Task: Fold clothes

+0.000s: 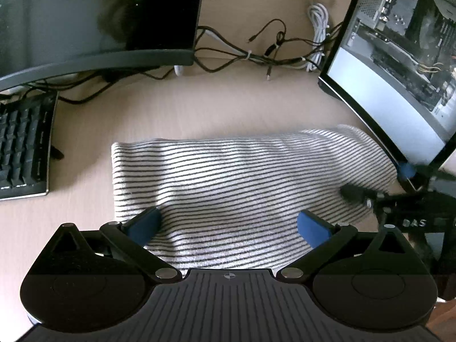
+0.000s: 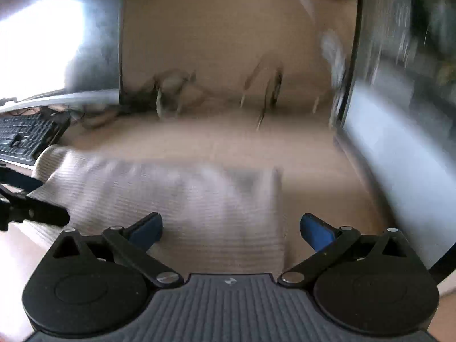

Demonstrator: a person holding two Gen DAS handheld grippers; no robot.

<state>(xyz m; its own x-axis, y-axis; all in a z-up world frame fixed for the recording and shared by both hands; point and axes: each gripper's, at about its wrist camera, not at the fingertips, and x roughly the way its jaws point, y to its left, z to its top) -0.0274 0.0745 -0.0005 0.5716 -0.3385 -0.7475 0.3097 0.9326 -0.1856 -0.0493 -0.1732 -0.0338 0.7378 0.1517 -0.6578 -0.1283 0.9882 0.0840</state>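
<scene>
**Inspector A:** Striped garment (image 1: 228, 188): white with thin dark stripes, folded into a broad rectangular bundle, lying flat on the pale worktop (image 1: 199, 108). Its near edge sits between the blue pads of the left hand-held gripper (image 1: 229, 225).

**Inspector B:** State of that gripper?

**Inspector A:** Fingers spread wide apart, nothing clamped; whether the pads touch the cloth I cannot tell. At 3 o'clock in the left wrist view, the right hand-held gripper (image 1: 370, 192) reaches over the bundle's right end. One dark finger lies over the stripes and a blue pad shows beyond the edge.

**Inspector B:** And from its own camera?

**Inspector A:** The picture is heavily blurred. The right hand-held gripper (image 2: 230, 228) also stands spread, holding nothing, above the garment's right portion (image 2: 176, 199). The left tool shows as a dark shape at 9 o'clock.

**Inspector B:** Further out?

**Inspector A:** A black keyboard (image 1: 22, 148) at 9 o'clock, well apart from the cloth. Beyond it, a dark monitor (image 1: 94, 17) at 11 o'clock. Tangled black and white cables (image 1: 270, 54) lie at 12 o'clock against the back. A second screen (image 1: 399, 65) at 2 o'clock stands just beside the garment's far right corner.
</scene>
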